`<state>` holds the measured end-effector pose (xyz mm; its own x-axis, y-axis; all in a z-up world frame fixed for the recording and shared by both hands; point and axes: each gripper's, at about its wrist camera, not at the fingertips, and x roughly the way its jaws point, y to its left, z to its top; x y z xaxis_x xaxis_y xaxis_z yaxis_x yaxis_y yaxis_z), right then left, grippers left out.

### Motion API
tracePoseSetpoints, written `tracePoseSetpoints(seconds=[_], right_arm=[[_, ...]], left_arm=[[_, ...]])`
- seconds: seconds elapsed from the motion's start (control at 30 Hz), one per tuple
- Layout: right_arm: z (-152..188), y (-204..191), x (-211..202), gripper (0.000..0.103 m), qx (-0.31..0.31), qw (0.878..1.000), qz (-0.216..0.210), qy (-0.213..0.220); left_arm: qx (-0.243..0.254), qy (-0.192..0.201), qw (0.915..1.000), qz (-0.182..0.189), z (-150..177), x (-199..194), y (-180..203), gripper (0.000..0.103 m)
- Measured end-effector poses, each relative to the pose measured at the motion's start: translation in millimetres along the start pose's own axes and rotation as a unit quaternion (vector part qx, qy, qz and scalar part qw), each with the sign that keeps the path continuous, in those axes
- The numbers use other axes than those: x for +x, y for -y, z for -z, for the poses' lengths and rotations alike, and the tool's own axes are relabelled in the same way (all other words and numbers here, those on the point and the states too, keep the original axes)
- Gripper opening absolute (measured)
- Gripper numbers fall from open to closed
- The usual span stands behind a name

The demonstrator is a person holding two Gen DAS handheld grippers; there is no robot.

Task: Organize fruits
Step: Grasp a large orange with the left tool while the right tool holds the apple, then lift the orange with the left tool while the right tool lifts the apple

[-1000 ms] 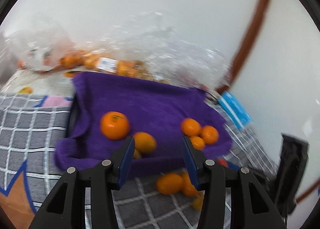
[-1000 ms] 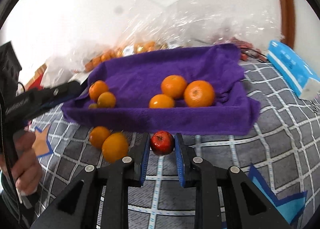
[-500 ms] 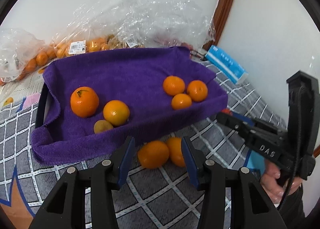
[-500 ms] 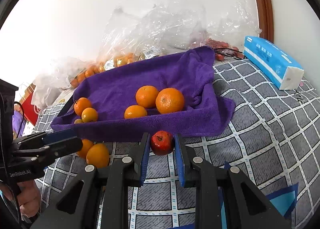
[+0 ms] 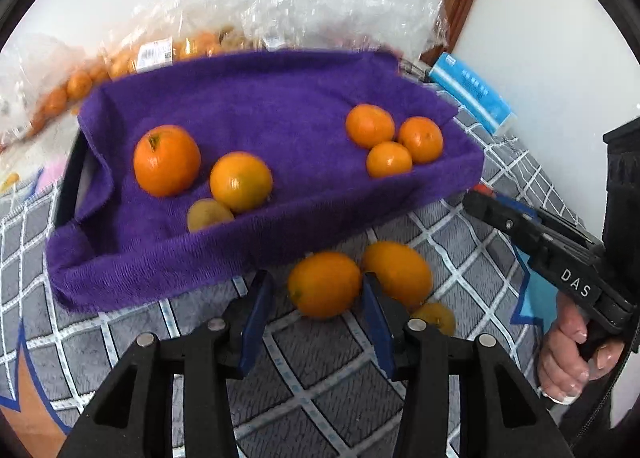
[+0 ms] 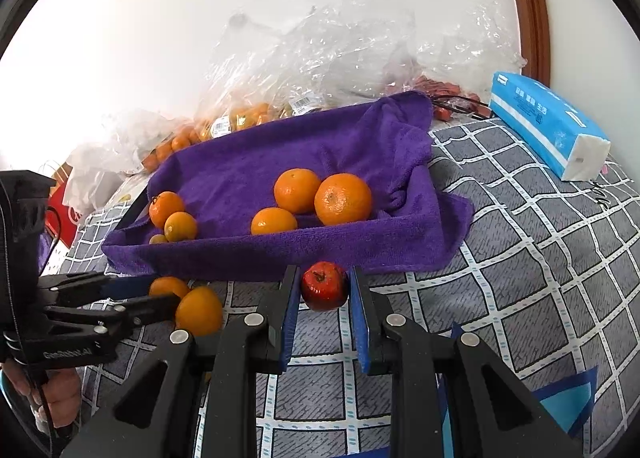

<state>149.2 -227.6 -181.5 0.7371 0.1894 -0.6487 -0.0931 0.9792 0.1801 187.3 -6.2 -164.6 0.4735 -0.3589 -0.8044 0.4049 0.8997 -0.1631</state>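
A tray lined with a purple towel (image 5: 280, 114) holds several oranges, three at its right end (image 5: 394, 138). In front of it, on the grey checked blanket, lie three loose oranges. My left gripper (image 5: 316, 298) points down at them, and its jaws are closing around the nearest orange (image 5: 324, 284). The right pad touches the orange, while the left pad stands slightly apart. My right gripper (image 6: 324, 290) is shut on a small red apple (image 6: 324, 286), just in front of the towel's (image 6: 280, 162) near edge. The same gripper (image 5: 478, 198) shows from the side in the left wrist view.
Clear plastic bags (image 6: 320, 58) with more oranges are piled against the white wall behind the tray. A blue tissue pack (image 6: 548, 122) lies at the back right beside a brown wooden frame (image 6: 528, 6). A person's hand (image 5: 568, 354) holds the right gripper.
My left gripper has tipped down and come closer to the loose oranges, and one now sits between its jaws. The right gripper has kept the red apple in the same place.
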Motion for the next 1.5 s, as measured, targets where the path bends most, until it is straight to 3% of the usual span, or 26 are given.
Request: tracePoseSetpoints(seconds=[0.23, 0.43, 0.73, 1.07, 1.5], right_arm=[[0, 2, 1, 0.025, 0.006, 1.000, -0.005, -0.003], [0, -1, 0, 0.025, 0.001, 1.000, -0.006, 0.000], [0, -1, -4, 0.025, 0.004, 1.000, -0.012, 0.009], [0, -3, -7, 0.025, 0.000, 1.000, -0.016, 0.020], [-4, 1, -14, 0.025, 0.012, 0.999, -0.010, 0.043]], left_arm=[[0.013, 0.016, 0.9996, -0.022, 3, 3, 7, 0.036], [0.014, 0.037, 0.9992, -0.001, 1, -9, 8, 0.035], [-0.043, 0.083, 0.9955, 0.014, -7, -27, -12, 0.035], [-0.109, 0.154, 0.9819, 0.014, -8, -52, -38, 0.035], [-0.127, 0.175, 0.9762, -0.005, -8, -56, -47, 0.035]])
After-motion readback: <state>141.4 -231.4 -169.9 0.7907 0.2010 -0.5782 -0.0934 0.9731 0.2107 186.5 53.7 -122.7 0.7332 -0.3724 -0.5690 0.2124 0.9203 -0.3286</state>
